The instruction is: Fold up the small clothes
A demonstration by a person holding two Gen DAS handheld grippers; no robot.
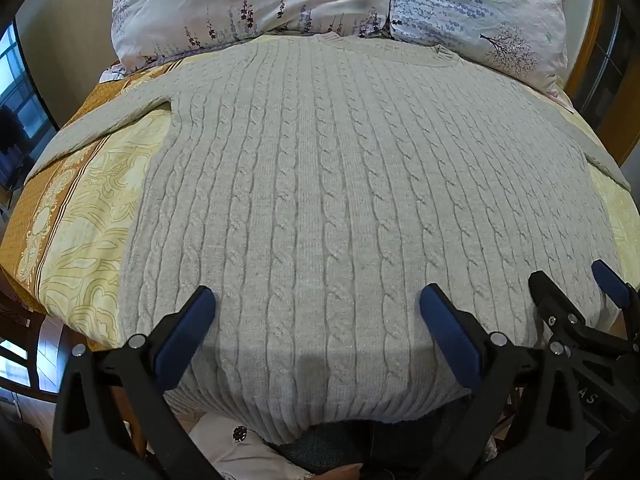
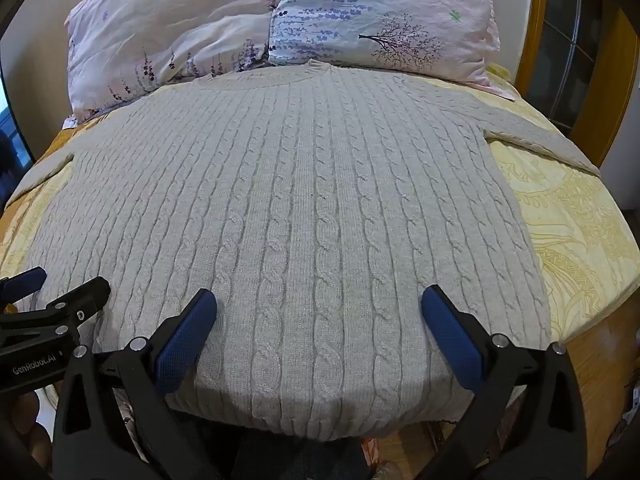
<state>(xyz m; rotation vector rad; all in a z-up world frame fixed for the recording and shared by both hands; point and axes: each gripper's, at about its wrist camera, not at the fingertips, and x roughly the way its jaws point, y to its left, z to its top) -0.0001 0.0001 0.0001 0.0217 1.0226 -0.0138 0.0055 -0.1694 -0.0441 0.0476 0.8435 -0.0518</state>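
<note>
Item: pale grey cable-knit sweater (image 1: 320, 184), which lay flat on the yellow patterned bedspread (image 1: 92, 216), collar toward the floral pillows (image 1: 256, 4), sleeves spread outward, presumably squared for folding. My left gripper (image 1: 318, 312) and right gripper (image 2: 319, 314) hovered over its hem, both spread wide and empty, apparently so I could pinch the hem next.

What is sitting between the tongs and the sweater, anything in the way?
Nothing visible. The grey cable-knit sweater lies flat on the bedspread, bare of other things. The left tongs and right tongs hang open just over its hem. The pillows lie beyond the collar.
</note>
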